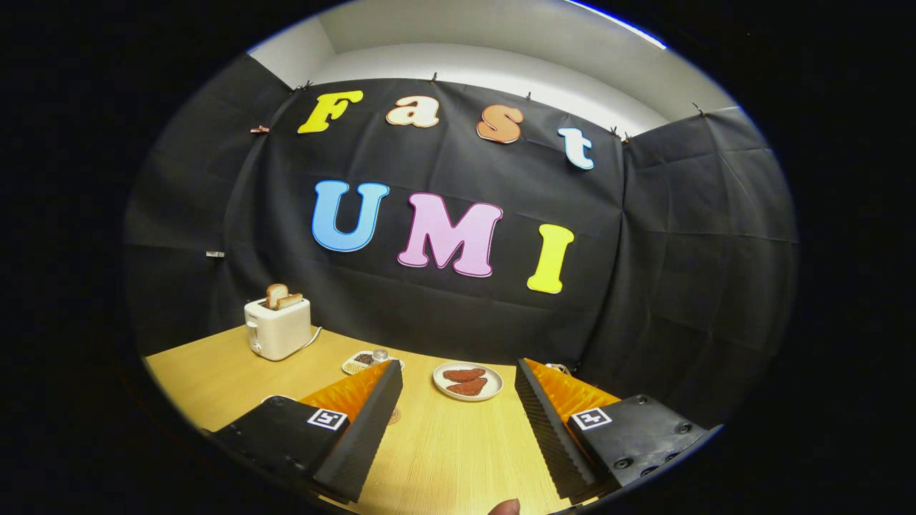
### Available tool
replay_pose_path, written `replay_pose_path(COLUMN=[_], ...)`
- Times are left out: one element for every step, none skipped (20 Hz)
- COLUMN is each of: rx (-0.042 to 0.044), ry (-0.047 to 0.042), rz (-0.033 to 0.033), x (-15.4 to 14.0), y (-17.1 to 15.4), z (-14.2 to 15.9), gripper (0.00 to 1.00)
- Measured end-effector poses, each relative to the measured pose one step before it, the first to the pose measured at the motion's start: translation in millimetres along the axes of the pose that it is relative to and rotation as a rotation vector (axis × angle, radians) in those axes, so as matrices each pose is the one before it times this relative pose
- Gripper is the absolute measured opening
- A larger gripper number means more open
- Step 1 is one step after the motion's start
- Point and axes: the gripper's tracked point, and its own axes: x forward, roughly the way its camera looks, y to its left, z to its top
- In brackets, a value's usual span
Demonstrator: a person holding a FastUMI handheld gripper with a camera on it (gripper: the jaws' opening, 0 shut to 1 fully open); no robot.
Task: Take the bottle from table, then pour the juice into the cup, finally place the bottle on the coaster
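Gripper [458, 400] held above wooden table [215, 372], fingers spread wide apart, nothing btwn them but bare tabletop. Tilted view, table sloping down toward left.

Containers: white toaster [278, 327] at far left of table, near black cloth wall, two bread slices [283, 296] standing up out of slots, cord trailing off its right side. Small rectangular tray [356, 362] just beyond tip of left finger, w/ compartments holding dark and pale grains or similar; contents too small to tell exactly. Small round clear-ish item [381, 354] right by tray, maybe jar or shaker, can't tell which. White round plate [468, 381] just ahead of fingers, roughly btwn fingertips but closer to left one, carrying two reddish-brown flat pieces [465, 380], side by side, touching or nearly so.

Small round patch [394, 415] on table peeking out beside inner edge of left finger, mostly hidden; can't tell what it is.

Task items: bottle, cup, coaster not identifiable w/ any certainty.

Fingertip of person [507, 507] poking in at near edge, btwn bases of fingers.
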Motion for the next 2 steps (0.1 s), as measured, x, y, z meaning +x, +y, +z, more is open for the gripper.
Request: replay_pose_path(rx=[0.00038, -0.00286], ry=[-0.00174, -0.00288], rz=[-0.0002, 0.00093], x=[0.21, -0.11], y=[-0.09, 0.94], z=[0.51, 0.71], gripper=[0.97, 0.97])
